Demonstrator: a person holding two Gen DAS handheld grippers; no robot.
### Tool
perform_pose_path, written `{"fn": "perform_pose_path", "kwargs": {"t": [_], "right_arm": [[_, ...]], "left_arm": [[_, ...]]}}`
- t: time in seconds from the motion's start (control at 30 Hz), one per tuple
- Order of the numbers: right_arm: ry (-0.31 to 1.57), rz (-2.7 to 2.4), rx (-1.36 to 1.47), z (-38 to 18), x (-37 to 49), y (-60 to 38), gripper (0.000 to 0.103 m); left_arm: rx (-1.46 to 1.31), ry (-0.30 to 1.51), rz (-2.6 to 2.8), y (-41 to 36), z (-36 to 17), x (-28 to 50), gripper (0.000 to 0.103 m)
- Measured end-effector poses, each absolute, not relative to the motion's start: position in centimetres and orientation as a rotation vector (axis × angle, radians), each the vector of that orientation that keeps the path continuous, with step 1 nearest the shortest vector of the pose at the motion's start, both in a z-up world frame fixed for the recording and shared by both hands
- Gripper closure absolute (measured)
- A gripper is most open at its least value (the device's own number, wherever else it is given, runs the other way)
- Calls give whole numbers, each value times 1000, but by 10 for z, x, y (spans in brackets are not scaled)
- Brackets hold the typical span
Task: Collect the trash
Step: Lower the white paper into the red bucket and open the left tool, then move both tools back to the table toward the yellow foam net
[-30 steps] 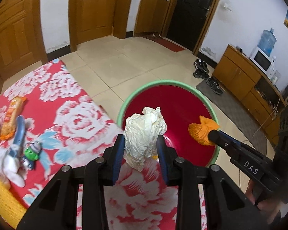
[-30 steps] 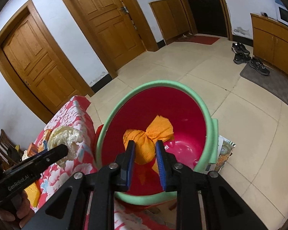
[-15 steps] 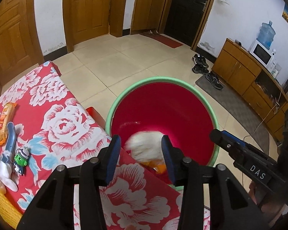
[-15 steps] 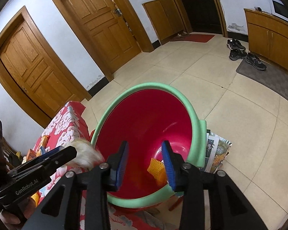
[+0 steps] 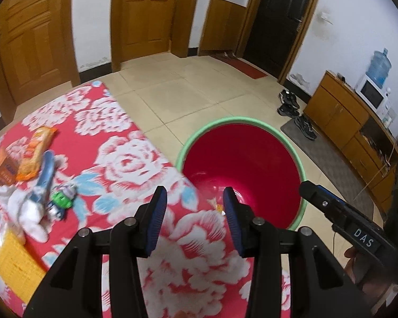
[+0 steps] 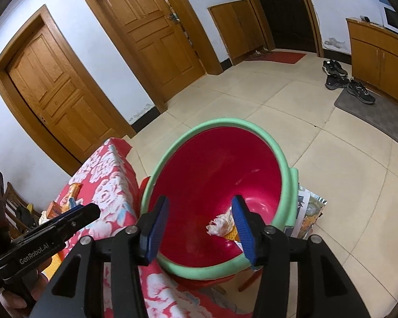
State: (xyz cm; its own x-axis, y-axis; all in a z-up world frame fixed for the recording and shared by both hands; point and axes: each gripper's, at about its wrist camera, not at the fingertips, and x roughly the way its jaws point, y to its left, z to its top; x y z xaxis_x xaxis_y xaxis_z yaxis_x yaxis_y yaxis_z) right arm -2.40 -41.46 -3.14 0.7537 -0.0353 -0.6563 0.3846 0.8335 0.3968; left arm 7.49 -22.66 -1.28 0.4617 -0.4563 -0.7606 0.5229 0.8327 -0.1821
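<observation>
Trash [image 6: 221, 225], white and orange paper, is lying at the bottom of the red bin [image 6: 286, 169]. Left gripper [image 5: 195, 218] and right gripper [image 6: 200, 229] are both hanging wide apart, holding nothing, over the flowery cloth [image 5: 124, 167].

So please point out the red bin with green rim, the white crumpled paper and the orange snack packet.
red bin with green rim [image 6: 284, 164]: right wrist view, rim.
white crumpled paper [image 6: 220, 224]: right wrist view, middle.
orange snack packet [image 5: 35, 151]: left wrist view, middle.
</observation>
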Motion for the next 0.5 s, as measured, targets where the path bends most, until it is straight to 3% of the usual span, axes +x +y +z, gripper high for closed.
{"fn": "perform_pose_path", "kwargs": {"t": [0.5], "right_arm": [[673,-146,486,-9,-22,-367,41]], "left_arm": [[-37,903,-402,-127,-9,69,59]]}}
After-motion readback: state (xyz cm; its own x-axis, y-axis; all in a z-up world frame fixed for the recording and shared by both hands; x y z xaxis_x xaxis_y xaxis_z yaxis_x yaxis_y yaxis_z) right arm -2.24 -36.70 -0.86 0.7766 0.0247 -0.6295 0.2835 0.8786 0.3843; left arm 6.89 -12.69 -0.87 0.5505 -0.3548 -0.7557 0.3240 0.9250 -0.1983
